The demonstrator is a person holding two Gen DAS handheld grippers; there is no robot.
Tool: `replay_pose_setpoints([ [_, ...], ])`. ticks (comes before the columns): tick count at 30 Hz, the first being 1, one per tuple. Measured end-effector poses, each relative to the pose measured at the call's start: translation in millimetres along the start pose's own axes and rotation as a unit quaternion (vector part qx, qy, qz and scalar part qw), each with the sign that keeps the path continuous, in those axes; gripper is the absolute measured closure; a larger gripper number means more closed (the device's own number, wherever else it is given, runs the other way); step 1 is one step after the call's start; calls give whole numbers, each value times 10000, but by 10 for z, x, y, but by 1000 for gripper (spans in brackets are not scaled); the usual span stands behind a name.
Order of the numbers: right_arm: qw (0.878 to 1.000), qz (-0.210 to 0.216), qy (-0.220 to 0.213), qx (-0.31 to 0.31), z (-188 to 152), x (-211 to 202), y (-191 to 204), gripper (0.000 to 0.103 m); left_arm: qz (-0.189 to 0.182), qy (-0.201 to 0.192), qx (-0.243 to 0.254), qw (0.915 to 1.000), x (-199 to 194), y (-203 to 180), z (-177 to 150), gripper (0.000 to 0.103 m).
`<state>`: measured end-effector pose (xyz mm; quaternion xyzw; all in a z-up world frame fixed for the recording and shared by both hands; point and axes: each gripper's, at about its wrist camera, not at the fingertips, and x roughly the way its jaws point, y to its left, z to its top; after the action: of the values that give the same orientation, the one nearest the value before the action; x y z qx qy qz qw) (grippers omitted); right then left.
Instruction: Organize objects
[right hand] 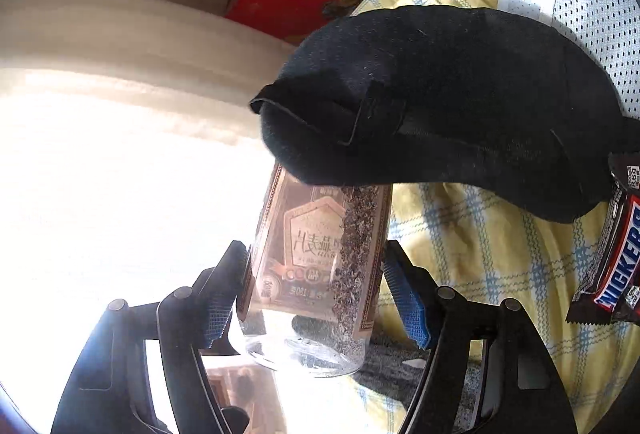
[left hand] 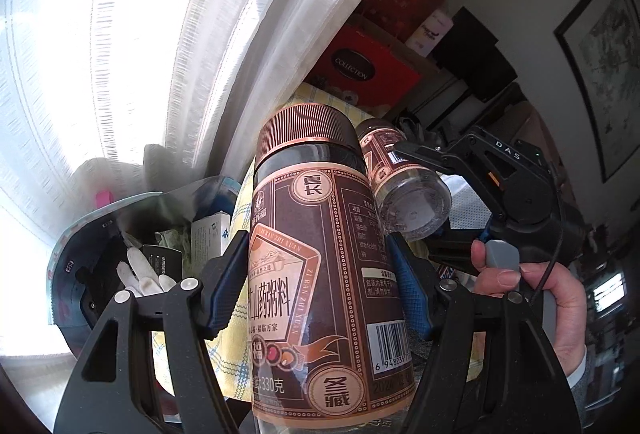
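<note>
My left gripper is shut on a large brown-labelled jar with a ribbed copper lid, held upright in the air. My right gripper is shut on a smaller clear jar with the same brown label and dark flakes inside. In the left wrist view that small jar is tilted, bottom toward me, held by the right gripper just right of the big jar. A black sock lies on the yellow checked cloth and hides the small jar's top.
A Snickers bar lies on the cloth at right. Red gift boxes stand behind, by a white curtain. An open bag with a white glove and small boxes sits at left. A framed picture hangs at right.
</note>
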<state>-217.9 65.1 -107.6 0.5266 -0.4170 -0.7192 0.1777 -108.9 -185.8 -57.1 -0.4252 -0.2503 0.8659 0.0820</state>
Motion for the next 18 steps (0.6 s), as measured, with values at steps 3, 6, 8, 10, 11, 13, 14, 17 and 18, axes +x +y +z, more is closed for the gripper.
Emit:
replay_pose_setpoints([
  [3, 9994, 130, -6, -324, -49, -205, 79, 37, 5, -46, 60, 10000, -46, -60, 13, 38],
  [6, 9973, 39, -4, -739, -95, -386, 177, 38, 5, -45, 144, 9999, -69, -139, 24, 38],
  [8, 9948, -97, 114, -1005, -148, -455, 199, 38, 64, 64, 224, 9997, -35, -184, 27, 38],
  [10, 9914, -246, 302, -1253, -213, -502, 198, 38, 106, 149, 229, 9996, 18, -191, -1, 38],
  [11, 9892, -376, 308, -1382, -196, -513, 219, 38, 111, 179, 210, 9996, 40, -190, -18, 38],
  [13, 9827, -653, 298, -1705, -251, -586, 224, 38, 60, 235, 165, 9996, 73, -200, -61, 38],
  [14, 9791, -821, 267, -1842, -282, -641, 191, 42, 28, 258, 156, 9995, 86, -211, -80, 38],
  [17, 9559, -1639, 335, -2416, -473, -700, 90, 51, 53, 309, 236, 9992, 124, -276, -113, 38],
  [18, 9508, -1749, 420, -2522, -435, -721, -50, 48, 52, 332, 264, 9991, 140, -296, -117, 38],
])
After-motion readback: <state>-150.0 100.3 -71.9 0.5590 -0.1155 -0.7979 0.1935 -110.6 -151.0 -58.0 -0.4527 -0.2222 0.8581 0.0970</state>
